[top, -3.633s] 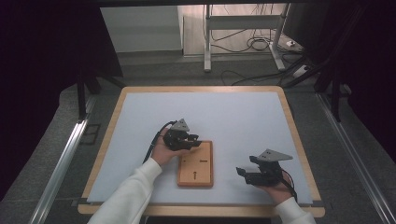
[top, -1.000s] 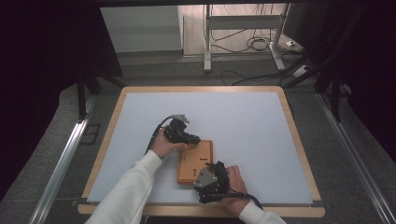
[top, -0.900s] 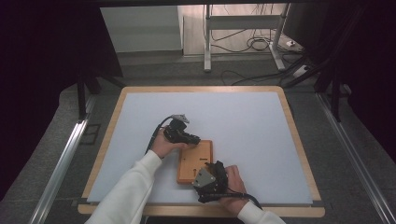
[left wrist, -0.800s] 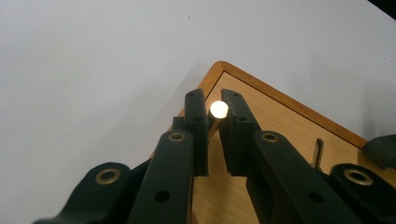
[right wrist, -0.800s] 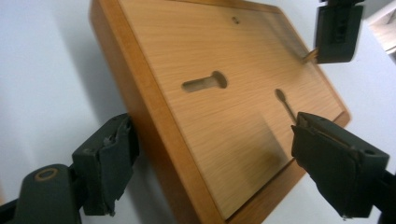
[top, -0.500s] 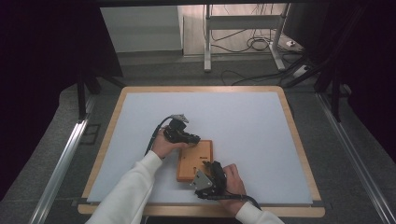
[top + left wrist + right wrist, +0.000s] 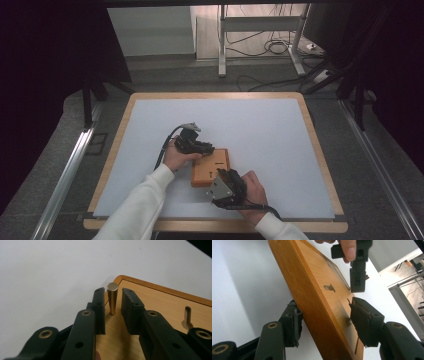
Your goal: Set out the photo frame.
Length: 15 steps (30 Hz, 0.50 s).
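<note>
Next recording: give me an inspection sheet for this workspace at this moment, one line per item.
Surface: pale mat in a wood-framed table top, bare apart from the work.
Job's things: wooden board lying flat near the front; a brass pin stands upright in a hole near its corner; other slots in its face.
Clutter: nothing seen.
Grippers: left tongs open, jaws on either side of the pin, not touching it; right tongs open, jaws straddling the board's edge, contact cannot be told.
Cables: black cable trails from the left tongs; loose cables on the floor beyond the table.
Surroundings: metal stand legs behind, dark curtains at both sides.
</note>
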Motion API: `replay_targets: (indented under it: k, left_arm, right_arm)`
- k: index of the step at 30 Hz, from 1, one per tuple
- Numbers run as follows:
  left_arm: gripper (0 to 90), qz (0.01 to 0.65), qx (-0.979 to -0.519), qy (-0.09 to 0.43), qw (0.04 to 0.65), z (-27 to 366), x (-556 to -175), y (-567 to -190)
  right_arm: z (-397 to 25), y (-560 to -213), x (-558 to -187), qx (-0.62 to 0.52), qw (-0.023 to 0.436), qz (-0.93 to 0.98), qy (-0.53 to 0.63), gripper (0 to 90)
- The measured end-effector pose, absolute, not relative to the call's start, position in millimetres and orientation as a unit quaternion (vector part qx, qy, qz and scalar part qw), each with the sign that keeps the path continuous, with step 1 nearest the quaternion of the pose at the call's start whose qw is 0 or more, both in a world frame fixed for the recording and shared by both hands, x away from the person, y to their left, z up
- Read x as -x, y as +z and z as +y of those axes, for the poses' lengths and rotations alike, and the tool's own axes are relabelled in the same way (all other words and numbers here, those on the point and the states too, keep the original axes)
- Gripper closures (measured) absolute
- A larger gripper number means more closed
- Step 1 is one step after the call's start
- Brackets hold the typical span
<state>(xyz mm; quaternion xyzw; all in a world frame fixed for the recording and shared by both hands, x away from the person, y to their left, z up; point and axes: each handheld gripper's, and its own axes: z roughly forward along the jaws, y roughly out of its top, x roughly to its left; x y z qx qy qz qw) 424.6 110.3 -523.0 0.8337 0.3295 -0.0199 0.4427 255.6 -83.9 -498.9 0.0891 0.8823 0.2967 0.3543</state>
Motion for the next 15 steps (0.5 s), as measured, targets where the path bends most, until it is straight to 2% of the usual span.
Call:
replay_targets:
  k: [1, 2, 7, 10, 15]
  left_arm:
    - [70.9, 0.335, -0.829, -0.020, 0.447, 113.1, -424.7, -523.5]
    - [64.1, 0.341, -0.825, -0.019, 0.451, 116.3, -425.1, -523.7]
    - [57.6, 0.351, -0.813, 0.010, 0.464, 134.9, -419.1, -520.0]
    - [49.6, 0.352, -0.817, 0.033, 0.456, 145.5, -411.7, -518.0]
    - [42.2, 0.355, -0.819, 0.063, 0.447, 160.1, -396.2, -514.6]
  right_arm:
    - [-83.9, -498.9, -255.6, -0.089, 0.354, 0.882, 0.297, 44.0]
    - [-85.1, -498.4, -256.1, -0.090, 0.353, 0.883, 0.297, 44.1]
    - [-84.9, -498.8, -256.1, -0.085, 0.352, 0.885, 0.293, 44.1]
    - [-84.8, -498.7, -256.6, -0.085, 0.350, 0.885, 0.294, 44.2]
    - [-86.2, -495.9, -258.5, -0.084, 0.345, 0.888, 0.292, 44.3]
